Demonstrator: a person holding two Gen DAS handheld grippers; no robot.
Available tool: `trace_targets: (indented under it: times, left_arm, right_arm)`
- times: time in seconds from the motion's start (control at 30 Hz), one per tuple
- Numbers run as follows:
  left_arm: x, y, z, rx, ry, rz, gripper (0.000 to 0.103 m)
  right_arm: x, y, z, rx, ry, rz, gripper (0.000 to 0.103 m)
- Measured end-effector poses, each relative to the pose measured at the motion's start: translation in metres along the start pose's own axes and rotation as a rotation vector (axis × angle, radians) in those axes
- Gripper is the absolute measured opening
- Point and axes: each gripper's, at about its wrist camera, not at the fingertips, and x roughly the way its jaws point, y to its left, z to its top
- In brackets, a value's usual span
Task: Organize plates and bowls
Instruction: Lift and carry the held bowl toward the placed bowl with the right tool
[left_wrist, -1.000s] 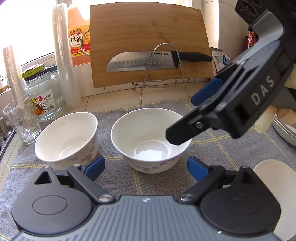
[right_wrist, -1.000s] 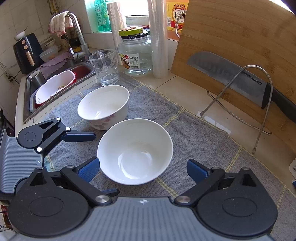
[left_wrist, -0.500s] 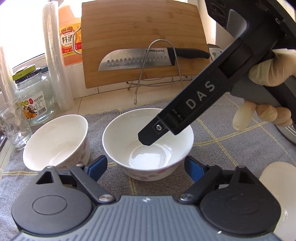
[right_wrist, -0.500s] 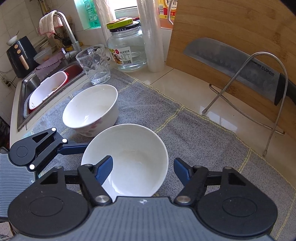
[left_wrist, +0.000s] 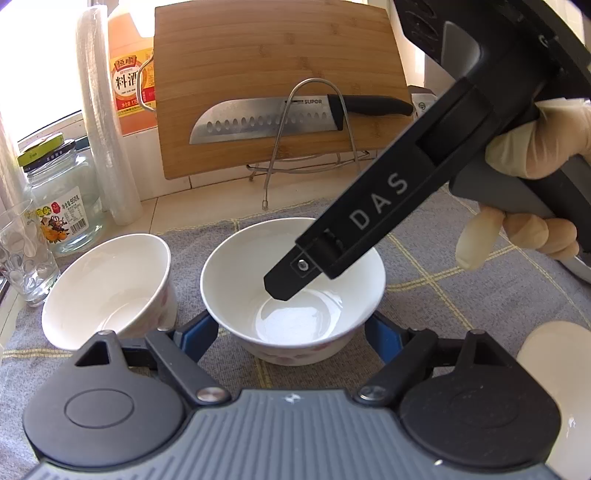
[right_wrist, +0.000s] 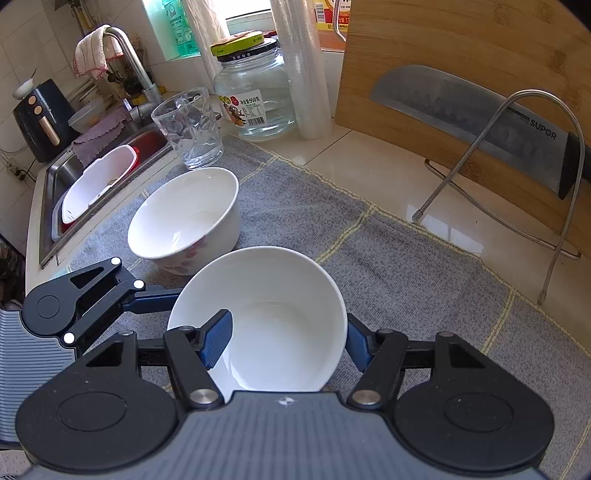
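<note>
The right gripper pinches the near bowl wall, one pad inside, while the left gripper jaws are closing around it, so lift slowly and level toward the other bowl.

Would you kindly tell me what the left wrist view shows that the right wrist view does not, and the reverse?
Only the left wrist view: a gloved hand holding the right gripper and a white dish's edge at lower right.
Only the right wrist view: the sink, faucet, and one right finger inside the near bowl, the other outside its wall.
Both: two bowls, the glass, jar, cutting board, knife and grey mat.
</note>
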Motion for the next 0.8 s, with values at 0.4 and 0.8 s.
trace_targets:
  times: [0.4, 0.8]
  left_arm:
    - [-0.020, -0.010, 0.003, 0.033, 0.014, -0.005, 0.086]
    - [-0.065, -0.030, -0.005, 0.029, 0.006, -0.015, 0.086]
  right_arm:
    - [-0.025, 0.008, -0.009, 0.024, -0.016, 0.023, 0.070]
    - [-0.070, 0.031, -0.034, 0.031, -0.046, 0.065, 0.070]
